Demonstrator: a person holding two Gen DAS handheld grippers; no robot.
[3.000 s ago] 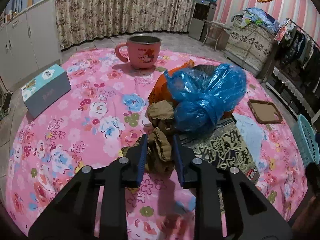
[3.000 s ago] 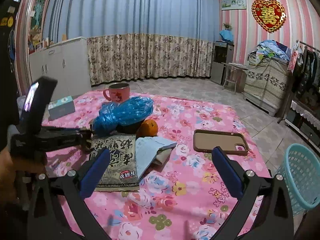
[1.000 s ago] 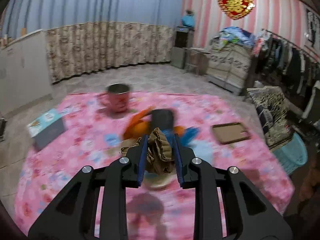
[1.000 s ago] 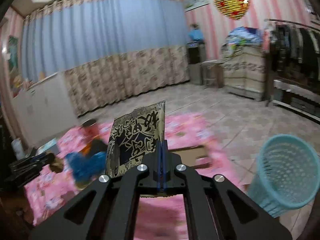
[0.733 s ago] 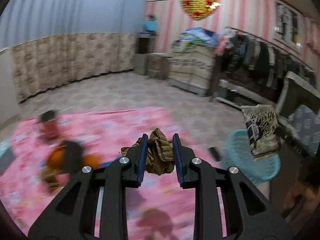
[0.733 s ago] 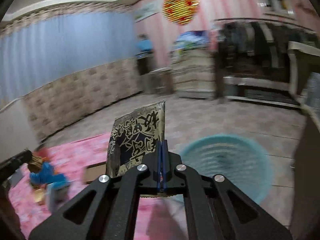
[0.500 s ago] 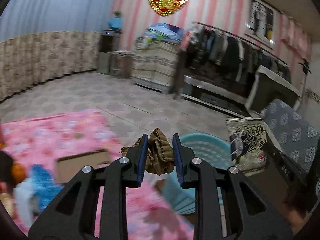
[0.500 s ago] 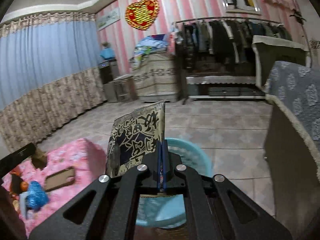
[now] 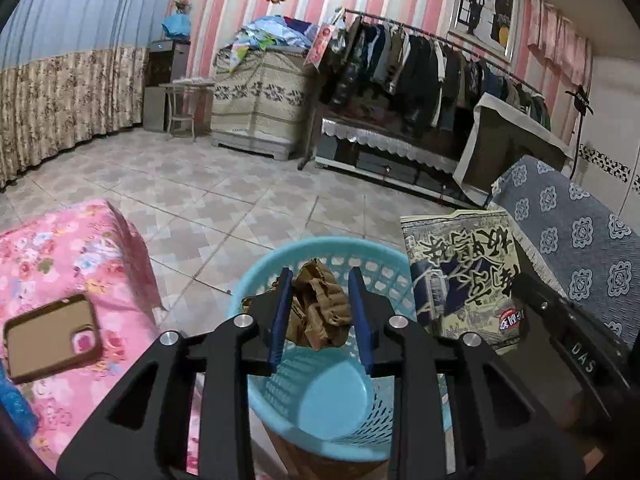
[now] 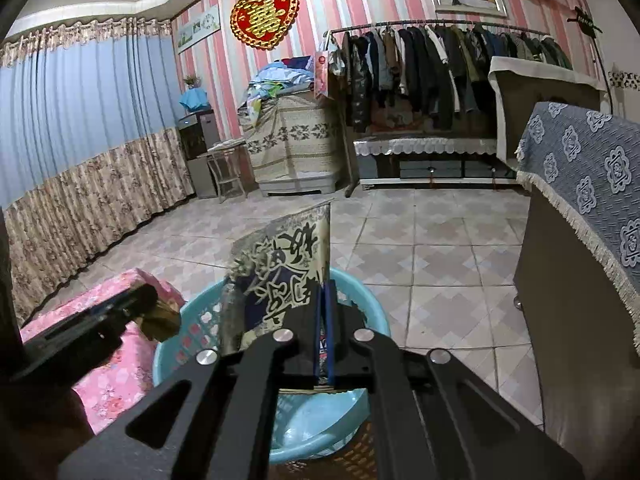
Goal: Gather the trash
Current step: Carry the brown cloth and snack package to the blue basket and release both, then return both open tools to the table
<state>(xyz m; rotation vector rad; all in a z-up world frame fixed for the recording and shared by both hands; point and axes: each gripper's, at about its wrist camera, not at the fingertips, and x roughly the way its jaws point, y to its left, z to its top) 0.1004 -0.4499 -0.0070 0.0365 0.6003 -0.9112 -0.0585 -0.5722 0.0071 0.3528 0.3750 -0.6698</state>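
Over the light blue mesh basket [image 9: 320, 420], both grippers are hanging with trash in them. Left gripper [image 9: 320, 312] has its blue pads closed in on a crumpled brown paper wad [image 9: 316, 312], which sits squeezed between the fingers right above the basket's opening. Right gripper [image 10: 323, 332] is pinched nearly all the way together on the bottom edge of a flat snack wrapper [image 10: 280, 280] with big black Chinese lettering, and the wrapper sticks up tall above the pads, also over the basket [image 10: 360, 304]. From the left wrist view you can see that same wrapper [image 9: 464, 280] just off to the right of the basket rim. Basket looks bare inside as far as I can see, just the blue bottom. Off to the left is the pink floral tablecloth [image 9: 52, 256] with a brown phone case [image 9: 48, 336] lying flat on it near the edge, and a bit of blue plastic bag [image 9: 12, 404] at the frame edge.
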